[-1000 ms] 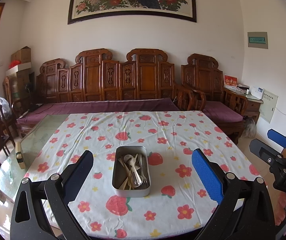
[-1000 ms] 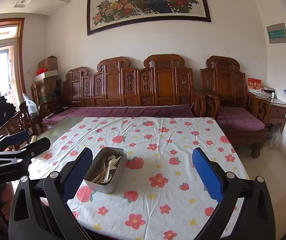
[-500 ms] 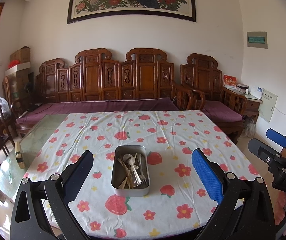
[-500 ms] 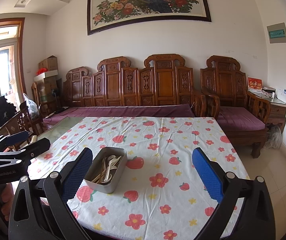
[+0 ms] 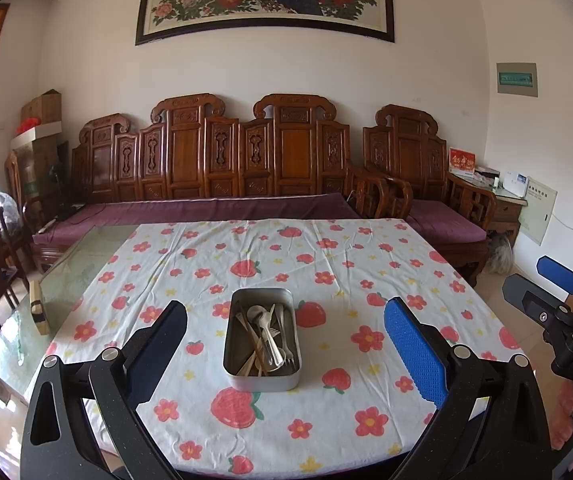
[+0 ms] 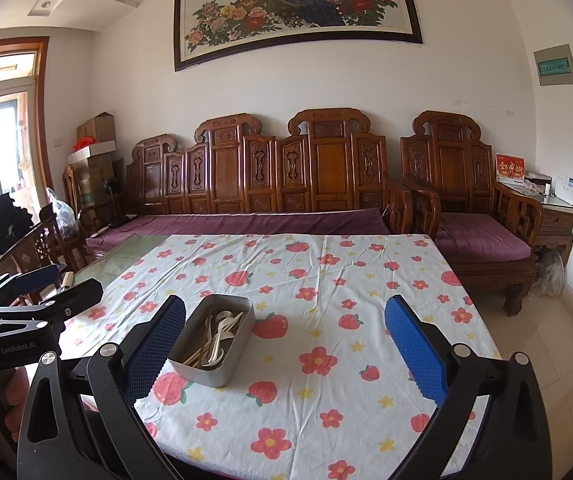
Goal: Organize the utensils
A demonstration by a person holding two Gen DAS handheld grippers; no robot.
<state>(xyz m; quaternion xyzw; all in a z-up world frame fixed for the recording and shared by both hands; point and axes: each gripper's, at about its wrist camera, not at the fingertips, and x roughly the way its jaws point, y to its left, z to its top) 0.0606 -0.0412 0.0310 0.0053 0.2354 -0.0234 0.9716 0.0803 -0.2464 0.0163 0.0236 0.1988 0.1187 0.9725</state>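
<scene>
A grey metal tin (image 5: 232, 346) (image 6: 202, 372) lies on the flowered tablecloth (image 5: 338, 272) (image 6: 326, 280), near the table's front edge. Inside it is a jumble of utensils (image 5: 266, 340) (image 6: 216, 336): a pale spoon, a fork, several thin sticks. My left gripper (image 5: 285, 328) hovers just short of the tin, open and empty. My right gripper (image 6: 285, 328) is open too, with the tin beside its left finger. Each gripper shows in the other's view: the right gripper (image 5: 542, 288) at the far right, the left gripper (image 6: 60, 286) at the far left.
A carved wooden bench (image 5: 246, 160) with purple cushions runs behind the table. A bare glass tabletop (image 5: 78, 264) lies left of the cloth, with a small wooden block (image 5: 38, 308) on it. Chairs (image 6: 26, 248) and boxes crowd the left; tiled floor (image 6: 566, 328) lies right.
Almost nothing has moved. The left wrist view has drifted slightly, so the tin sits a touch higher in the frame; both grippers stay open and apart.
</scene>
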